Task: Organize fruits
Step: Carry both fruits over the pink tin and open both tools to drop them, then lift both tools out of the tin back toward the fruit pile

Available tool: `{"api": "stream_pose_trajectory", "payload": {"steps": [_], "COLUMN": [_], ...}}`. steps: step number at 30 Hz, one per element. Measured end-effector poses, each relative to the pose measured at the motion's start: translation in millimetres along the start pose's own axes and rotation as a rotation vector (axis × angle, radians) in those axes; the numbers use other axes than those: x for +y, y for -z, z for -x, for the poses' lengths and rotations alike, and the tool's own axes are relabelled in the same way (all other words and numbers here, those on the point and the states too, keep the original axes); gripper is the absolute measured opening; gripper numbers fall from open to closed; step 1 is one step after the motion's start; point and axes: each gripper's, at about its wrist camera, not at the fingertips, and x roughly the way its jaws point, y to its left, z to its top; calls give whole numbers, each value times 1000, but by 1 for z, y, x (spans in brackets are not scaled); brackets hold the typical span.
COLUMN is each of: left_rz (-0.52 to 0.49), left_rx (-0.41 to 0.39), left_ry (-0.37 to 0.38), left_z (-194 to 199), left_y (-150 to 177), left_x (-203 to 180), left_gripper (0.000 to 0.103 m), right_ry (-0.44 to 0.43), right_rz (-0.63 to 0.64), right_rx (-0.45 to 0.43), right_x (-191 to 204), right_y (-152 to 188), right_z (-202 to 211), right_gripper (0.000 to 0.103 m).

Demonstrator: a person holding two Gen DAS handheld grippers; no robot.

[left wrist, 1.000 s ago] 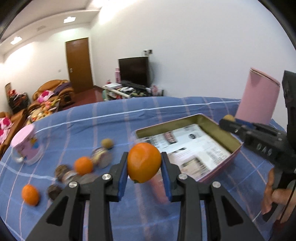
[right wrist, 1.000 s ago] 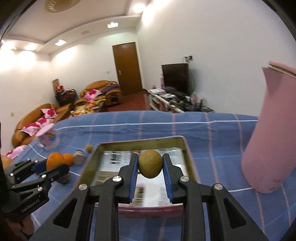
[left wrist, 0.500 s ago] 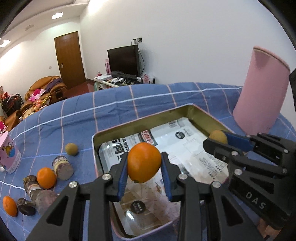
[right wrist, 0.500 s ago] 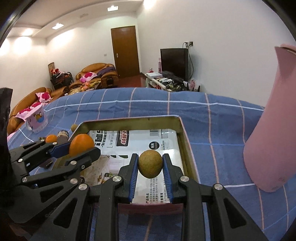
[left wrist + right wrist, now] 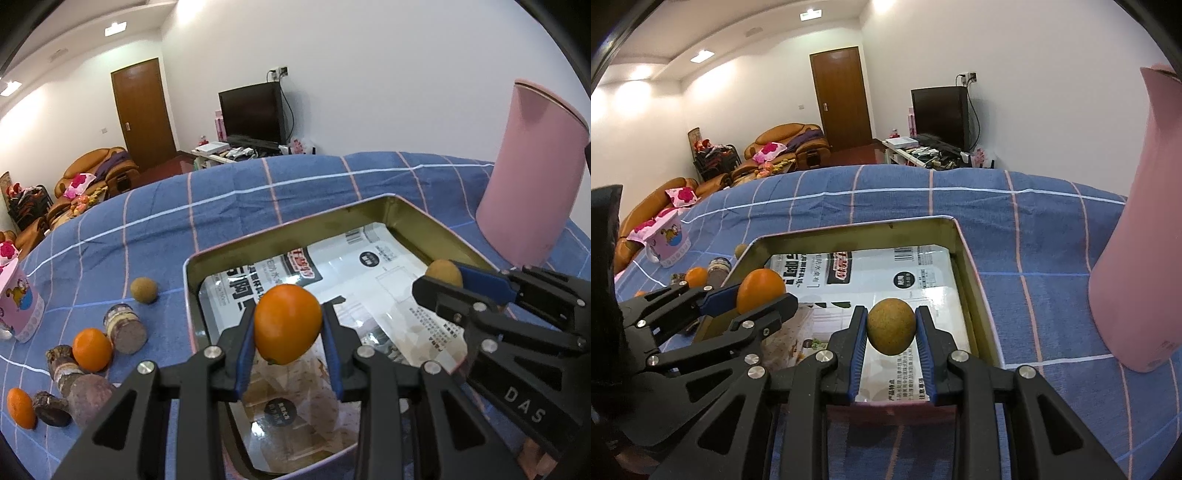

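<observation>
My left gripper (image 5: 288, 328) is shut on an orange (image 5: 287, 323) and holds it above the near left part of a rectangular metal tin (image 5: 236, 247) lined with printed paper. My right gripper (image 5: 891, 326) is shut on a small brown round fruit (image 5: 891, 325) above the tin's near right part (image 5: 975, 295). Each gripper shows in the other's view: the right one (image 5: 448, 277) with its brown fruit, the left one (image 5: 757, 291) with its orange. On the blue checked cloth left of the tin lie two more oranges (image 5: 91, 349), another brown fruit (image 5: 144, 290) and several dark purple fruits (image 5: 123, 328).
A tall pink container (image 5: 532, 177) stands on the cloth right of the tin. A pink patterned cup (image 5: 18, 302) sits at the far left of the table. Beyond the table are sofas, a door and a television.
The left gripper carried its orange rightwards from over the cloth to over the tin and sank a little. The right gripper dipped lower over the tin with its brown fruit.
</observation>
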Motion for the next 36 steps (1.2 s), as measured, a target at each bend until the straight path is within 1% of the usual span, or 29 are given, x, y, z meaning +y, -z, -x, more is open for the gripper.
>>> {"api": "stream_pose_trajectory", "payload": {"steps": [1,2,3,4,6,7,8,9,10,11,12,13,14,15,17,18,19,23,31,33,36], "left_rz": [-1,-1,-3,-3,3,7,10,12,14,15,12,7,0,-2,0,4,8,34,57,68,71], "left_rx": [-6,-19,-31,-47,-85,-100,-118,-134,-154,-175,-191,-209,-225,-235,-251,-252,-251,-253,-254,-252,-245], "left_ry": [-10,-26,-36,-52,-114,-128,-135,-134,-139,-149,-156,-162,-168,-175,-177,-175,-175,-173,-171,-169,-172], "left_z": [1,4,6,10,16,19,22,25,29,33,36,39,42,45,46,47,47,49,56,57,59], "left_y": [0,1,1,2,3,3,3,4,5,6,6,6,7,7,7,7,8,11,19,20,24], "left_x": [0,-1,-1,-1,1,2,3,5,6,6,6,6,6,6,6,7,8,14,24,29,35], "left_gripper": [37,42,55,60,77,80,86,95,99,103,103,103,103,103,103,103,103,103,103,103,103], "right_ry": [-7,-12,-16,-20,-14,-14,-14,-15,-12,0,15,39,66,101,157,181,195,232,265,264,240], "right_rz": [-6,-10,-16,-22,-38,-48,-64,-76,-83,-85,-83,-79,-73,-58,-31,-19,-14,-23,-47,-44,-56], "right_rx": [-3,-5,-9,-14,-32,-41,-55,-72,-92,-130,-164,-208,-256,-324,-411,-443,-452,-428,-415,-413,-405], "right_x": [0,-2,-3,-3,-5,-7,-9,-11,-12,-13,-13,-12,-10,-8,-4,-2,-2,-3,1,6,13], "right_y": [0,0,0,0,-1,-2,-3,-3,-4,-4,-4,-4,-4,-1,4,7,7,3,10,13,16], "right_z": [1,2,3,4,8,10,13,16,20,27,33,40,47,57,66,69,70,66,71,72,73], "right_gripper": [29,29,29,29,30,30,32,37,40,50,63,70,83,92,93,93,93,93,93,93,93]}}
